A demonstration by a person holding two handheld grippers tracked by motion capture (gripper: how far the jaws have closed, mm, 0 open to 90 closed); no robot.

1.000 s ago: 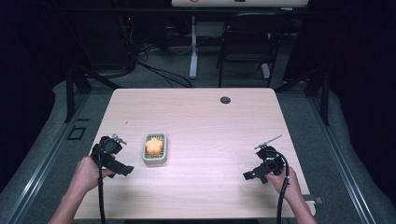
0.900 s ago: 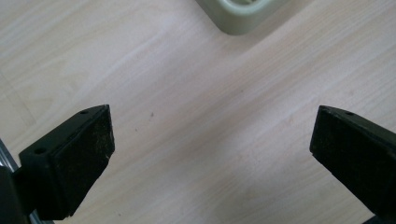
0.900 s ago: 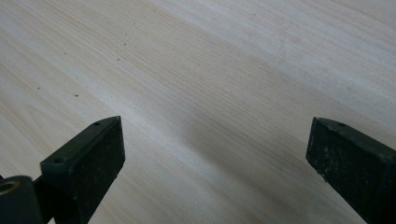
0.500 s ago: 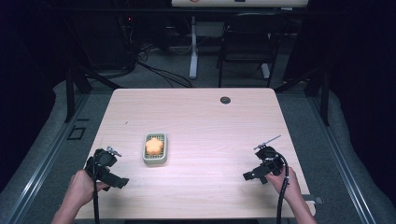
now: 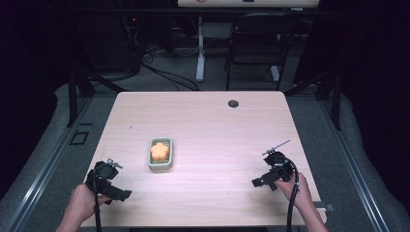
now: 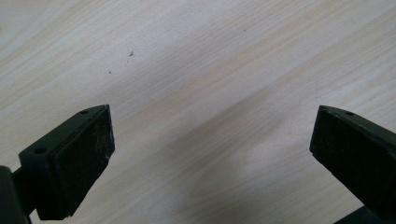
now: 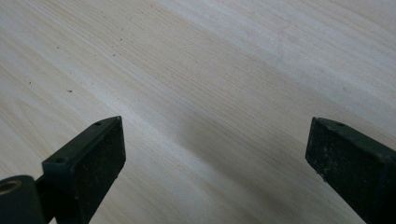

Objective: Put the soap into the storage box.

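An orange flower-shaped piece (image 5: 159, 151) is seen in a small green tray (image 5: 160, 166) on the counter (image 5: 217, 125), up and right of the left tool (image 5: 126, 194) and well apart from the right tool (image 5: 254, 182). Both tools are spread, empty.

I can read no text, label, brand or number on anything here: the wooden table (image 5: 217, 125) is bare of print, the small tray (image 5: 160, 164) carries no marking, and the black pads (image 6: 84, 158) of my jaws are plain
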